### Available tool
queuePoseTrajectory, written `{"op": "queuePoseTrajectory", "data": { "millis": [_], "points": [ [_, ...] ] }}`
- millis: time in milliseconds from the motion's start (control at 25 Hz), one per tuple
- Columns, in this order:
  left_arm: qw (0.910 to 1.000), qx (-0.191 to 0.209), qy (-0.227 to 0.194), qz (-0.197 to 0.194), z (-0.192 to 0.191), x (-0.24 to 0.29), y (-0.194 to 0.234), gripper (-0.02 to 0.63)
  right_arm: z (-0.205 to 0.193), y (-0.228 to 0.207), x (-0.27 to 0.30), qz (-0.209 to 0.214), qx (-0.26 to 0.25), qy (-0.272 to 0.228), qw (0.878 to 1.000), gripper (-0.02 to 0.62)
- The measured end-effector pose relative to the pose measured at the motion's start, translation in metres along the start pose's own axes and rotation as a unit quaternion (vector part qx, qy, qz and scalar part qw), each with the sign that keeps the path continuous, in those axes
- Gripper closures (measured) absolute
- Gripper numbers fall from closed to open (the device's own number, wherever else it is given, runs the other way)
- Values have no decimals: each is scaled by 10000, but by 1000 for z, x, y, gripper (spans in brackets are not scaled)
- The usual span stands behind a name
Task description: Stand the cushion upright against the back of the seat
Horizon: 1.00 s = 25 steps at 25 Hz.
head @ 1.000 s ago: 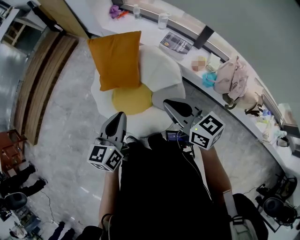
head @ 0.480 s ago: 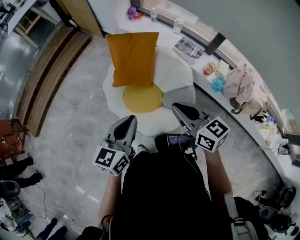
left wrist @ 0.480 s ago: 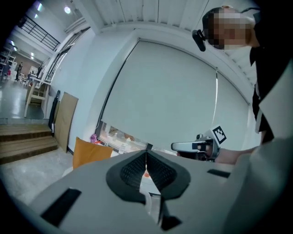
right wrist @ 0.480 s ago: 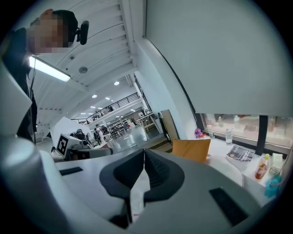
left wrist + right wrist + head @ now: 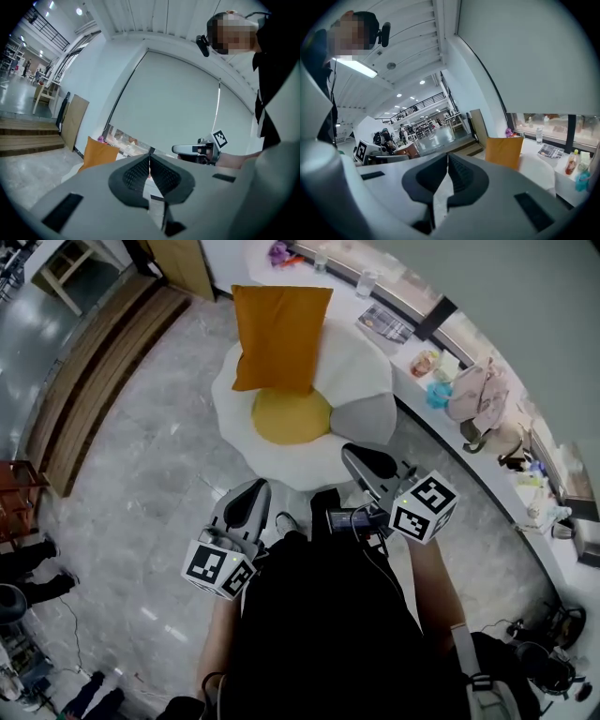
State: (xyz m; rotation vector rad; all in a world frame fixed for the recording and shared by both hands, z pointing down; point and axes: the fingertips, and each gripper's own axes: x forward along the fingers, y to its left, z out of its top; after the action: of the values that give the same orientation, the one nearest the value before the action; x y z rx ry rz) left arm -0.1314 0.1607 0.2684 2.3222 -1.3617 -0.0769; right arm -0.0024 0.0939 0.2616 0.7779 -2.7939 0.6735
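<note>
The orange cushion (image 5: 281, 338) stands upright at the far side of a white egg-shaped seat (image 5: 366, 381) with a yellow round centre (image 5: 291, 416). It also shows in the left gripper view, where the cushion (image 5: 98, 153) is small and distant, and in the right gripper view, where the cushion (image 5: 503, 151) rises above the white seat (image 5: 536, 171). My left gripper (image 5: 261, 486) and right gripper (image 5: 347, 451) hang side by side over the floor, short of the seat's near edge. Both are shut with nothing between the jaws.
A long white counter (image 5: 487, 442) curves behind and right of the seat, carrying bottles, a magazine (image 5: 386, 326) and a pink bag (image 5: 473, 395). Wooden steps (image 5: 94, 362) lie at the left beyond grey marble floor. People stand at the lower left.
The seat and cushion have slid up and to the right in the head view and look smaller. Both grippers have drawn back from the seat, still shut.
</note>
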Motion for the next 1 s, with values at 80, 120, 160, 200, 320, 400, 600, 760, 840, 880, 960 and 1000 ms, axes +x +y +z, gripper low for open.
{"op": "queuePoseTrajectory", "data": {
  "millis": [80,120,160,200,320,400,600,760,840,880,960,1000],
  "points": [
    [10000,-31,-57,-25,1,-16,-2,592,-10,16,-2,-59,-1,57,10000,575],
    [10000,-54,-38,-73,-2,-23,-4,592,-16,23,-4,-99,4,84,9999,575],
    [9999,-86,3,-124,-5,-30,-6,592,-22,31,-8,-141,15,110,9998,575],
    [9998,-123,57,-170,-10,-36,-7,592,-28,39,-11,-191,26,136,9997,575],
    [9991,-142,214,-342,-23,-49,-10,592,-44,58,-24,-399,52,186,9990,575],
    [9982,-80,290,-516,-30,-54,-16,592,-52,66,-35,-530,67,167,9984,575],
    [9966,-32,388,-725,-42,-58,-38,592,-62,77,-67,-712,40,133,9974,575],
    [9969,-72,226,-748,-36,-55,-53,592,-49,78,-90,-697,-277,128,9971,575],
    [9971,-76,197,-733,-36,-53,-61,592,-39,74,-102,-712,-379,71,9967,575],
    [9971,-70,193,-727,-36,-51,-64,592,-33,72,-107,-720,-425,25,9965,575],
    [9972,-38,181,-718,-35,-47,-72,592,-19,69,-118,-727,-519,-95,9960,575],
    [9973,-19,168,-714,-34,-45,-75,592,-12,68,-124,-726,-565,-154,9956,575]
  ]
}}
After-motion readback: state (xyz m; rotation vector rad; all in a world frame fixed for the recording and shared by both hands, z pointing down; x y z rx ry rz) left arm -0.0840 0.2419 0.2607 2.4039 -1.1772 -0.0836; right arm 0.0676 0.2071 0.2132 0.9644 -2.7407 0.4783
